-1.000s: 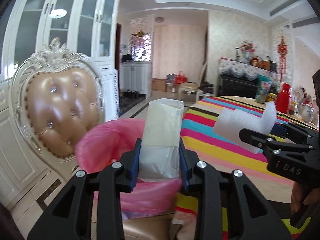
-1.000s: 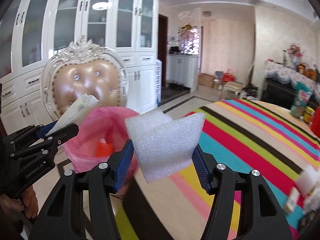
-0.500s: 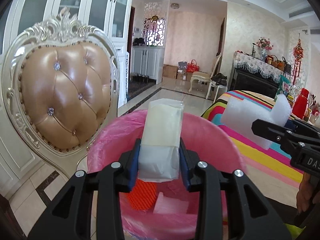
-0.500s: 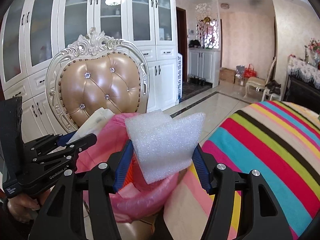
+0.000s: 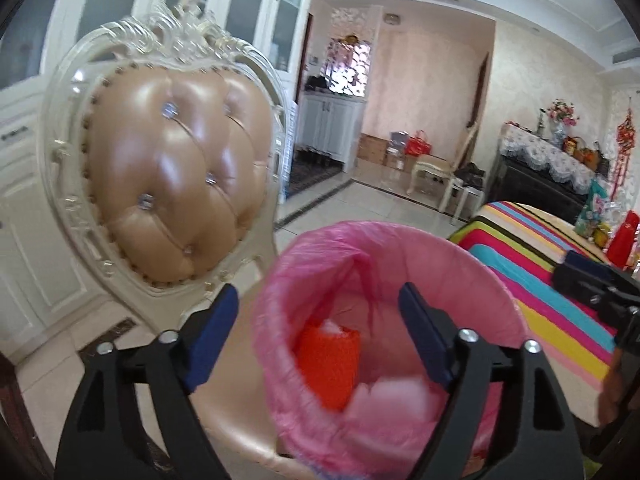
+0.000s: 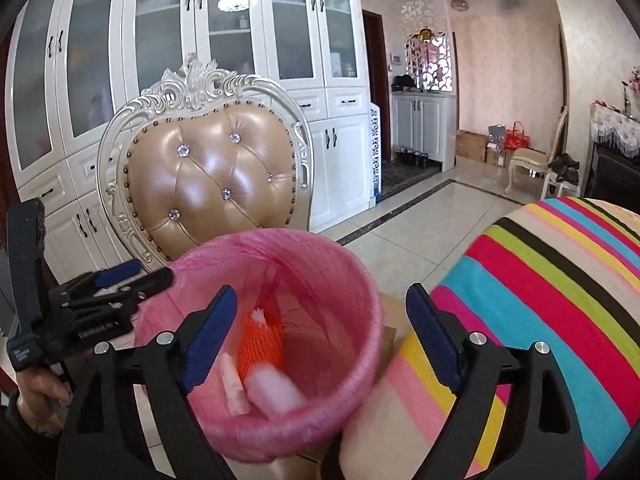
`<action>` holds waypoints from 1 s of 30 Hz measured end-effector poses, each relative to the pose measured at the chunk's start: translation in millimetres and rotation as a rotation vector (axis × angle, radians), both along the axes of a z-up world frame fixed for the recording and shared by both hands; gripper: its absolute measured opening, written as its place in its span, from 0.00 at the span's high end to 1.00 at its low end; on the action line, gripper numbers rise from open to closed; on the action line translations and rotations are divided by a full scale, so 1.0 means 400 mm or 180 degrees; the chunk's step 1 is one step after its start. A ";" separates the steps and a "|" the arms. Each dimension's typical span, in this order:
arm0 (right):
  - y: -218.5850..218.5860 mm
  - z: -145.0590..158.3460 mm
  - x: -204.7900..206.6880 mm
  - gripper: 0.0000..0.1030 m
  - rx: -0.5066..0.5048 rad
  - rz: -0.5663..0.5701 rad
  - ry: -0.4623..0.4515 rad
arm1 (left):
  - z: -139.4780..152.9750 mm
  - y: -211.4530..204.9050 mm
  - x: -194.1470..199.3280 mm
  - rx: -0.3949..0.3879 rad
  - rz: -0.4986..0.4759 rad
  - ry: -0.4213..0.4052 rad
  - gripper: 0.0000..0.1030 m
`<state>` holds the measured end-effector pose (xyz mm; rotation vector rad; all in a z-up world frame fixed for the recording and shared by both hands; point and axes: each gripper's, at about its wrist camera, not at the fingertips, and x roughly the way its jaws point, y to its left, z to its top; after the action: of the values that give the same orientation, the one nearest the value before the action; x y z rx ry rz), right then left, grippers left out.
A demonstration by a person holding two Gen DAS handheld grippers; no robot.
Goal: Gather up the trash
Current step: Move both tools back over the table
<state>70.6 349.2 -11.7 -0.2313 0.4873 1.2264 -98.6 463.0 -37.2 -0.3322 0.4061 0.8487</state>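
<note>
A bin lined with a pink bag (image 5: 460,264) (image 6: 352,276) stands on the seat of an ornate chair. Inside lie an orange net sleeve (image 5: 328,364) (image 6: 260,344), a pale wrapper (image 6: 234,384) and a blurred white foam piece (image 6: 276,394) (image 5: 396,396). My left gripper (image 5: 320,332) hovers over the bin's near rim, its jaws opening wide with nothing between the pads. My right gripper (image 6: 320,328) is above the bin's right side, its jaws also opening and empty. The left gripper (image 6: 132,276) shows at the bin's left rim in the right wrist view.
The chair's tufted tan back (image 5: 172,184) (image 6: 208,188) rises just behind the bin. A table with a striped cloth (image 5: 552,300) (image 6: 540,300) lies to the right, touching the bin. White cabinets (image 6: 240,60) line the wall behind. A hand (image 6: 36,400) holds the left gripper.
Both grippers moved over the bin, then their jaws spread. The wrapper left the left gripper and the foam left the right; both now lie in the bin.
</note>
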 end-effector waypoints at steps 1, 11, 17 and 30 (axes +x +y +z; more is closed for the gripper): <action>-0.020 0.003 0.004 0.21 0.0006 -0.0027 -0.0009 | 0.003 -0.013 -0.004 0.0041 0.0033 0.0010 0.11; -0.310 0.030 0.012 0.15 -0.0048 -0.0454 -0.0159 | 0.074 -0.270 0.048 0.0421 -0.0427 -0.0086 0.04; -0.574 0.043 0.050 0.15 -0.0044 -0.1040 -0.0239 | 0.110 -0.426 0.159 0.0364 -0.0959 -0.0206 0.04; -1.166 0.005 0.115 0.14 -0.0136 -0.2432 -0.0241 | 0.087 -0.838 0.463 -0.0125 -0.2306 -0.0121 0.04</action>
<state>116.8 -117.3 -9.8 -0.1070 0.4732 0.4606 86.5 127.7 -2.5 -0.2110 0.4653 0.1266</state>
